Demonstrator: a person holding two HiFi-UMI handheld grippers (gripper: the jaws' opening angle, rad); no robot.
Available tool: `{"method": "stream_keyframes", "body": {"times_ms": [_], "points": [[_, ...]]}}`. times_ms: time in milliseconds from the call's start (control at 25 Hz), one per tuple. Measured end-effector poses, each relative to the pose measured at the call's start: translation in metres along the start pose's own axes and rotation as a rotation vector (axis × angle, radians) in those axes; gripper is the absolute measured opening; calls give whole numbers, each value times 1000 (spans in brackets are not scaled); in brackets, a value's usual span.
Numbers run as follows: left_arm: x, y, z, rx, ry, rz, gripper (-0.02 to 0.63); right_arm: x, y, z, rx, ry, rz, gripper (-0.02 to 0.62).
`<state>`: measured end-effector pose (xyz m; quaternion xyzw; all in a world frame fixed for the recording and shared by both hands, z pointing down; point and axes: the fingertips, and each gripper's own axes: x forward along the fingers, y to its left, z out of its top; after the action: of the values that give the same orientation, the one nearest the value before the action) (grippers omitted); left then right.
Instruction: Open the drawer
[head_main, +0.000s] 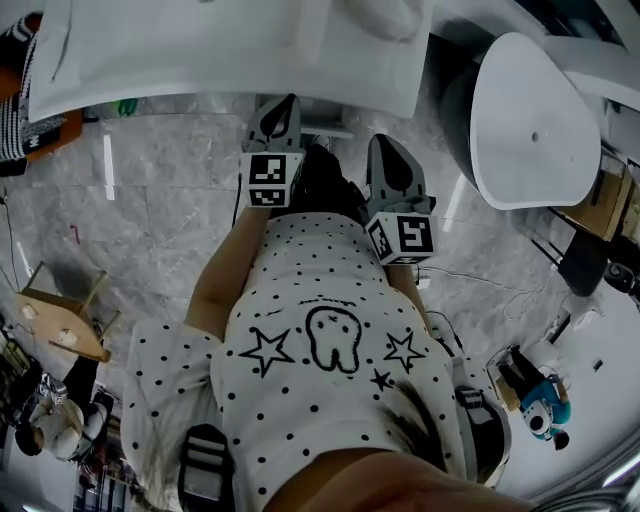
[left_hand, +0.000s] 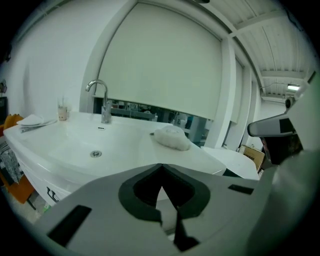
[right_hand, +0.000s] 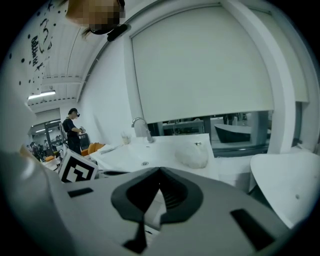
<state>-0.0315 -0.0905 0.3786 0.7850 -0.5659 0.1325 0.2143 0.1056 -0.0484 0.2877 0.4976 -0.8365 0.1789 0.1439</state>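
Two claws are held side by side in the head view, the left claw (head_main: 278, 118) and the right claw (head_main: 390, 150). Both point toward the white basin bench (head_main: 230, 60) that fills the top of the picture. Its overhanging edge hides whatever lies beneath, so no drawer shows here. A rounded white top (head_main: 530, 120) stands off to the right.

The left gripper view shows its jaws together, tips meeting, with nothing between them. Past them are the basin, a tap (left_hand: 102, 100), the drain (left_hand: 95, 154) and a white lump (left_hand: 171, 137) lying on the bench. At lower left the cabinet front (left_hand: 37, 175) drops away below the rim. The drawer is most likely there, though I cannot make out a handle for certain.

The right gripper view shows its jaws closed as well, with nothing held. The same tap and lump lie ahead.

Neither claw has reached the drawer. To do the step well, bring one claw down below the rim and open its jaws. Close them squarely on the handle or lip, then pull straight out, level with the drawer's run.
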Motion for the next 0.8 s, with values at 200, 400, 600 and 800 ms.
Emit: {"method": "stream_keyframes", "body": {"times_ms": [200, 400, 600, 800], "points": [[-3, -10, 21, 24, -36, -14, 3, -5, -12, 10, 2, -26, -22, 14], [-21, -9, 45, 33, -90, -6, 3, -14, -8, 24, -17, -56, -29, 14], [-28, -8, 62, 43, -135, 2, 3, -13, -12, 29, -23, -80, -28, 14], [-38, -15, 69, 52, -162, -15, 3, -13, -10, 35, -38, -100, -22, 14]]}}
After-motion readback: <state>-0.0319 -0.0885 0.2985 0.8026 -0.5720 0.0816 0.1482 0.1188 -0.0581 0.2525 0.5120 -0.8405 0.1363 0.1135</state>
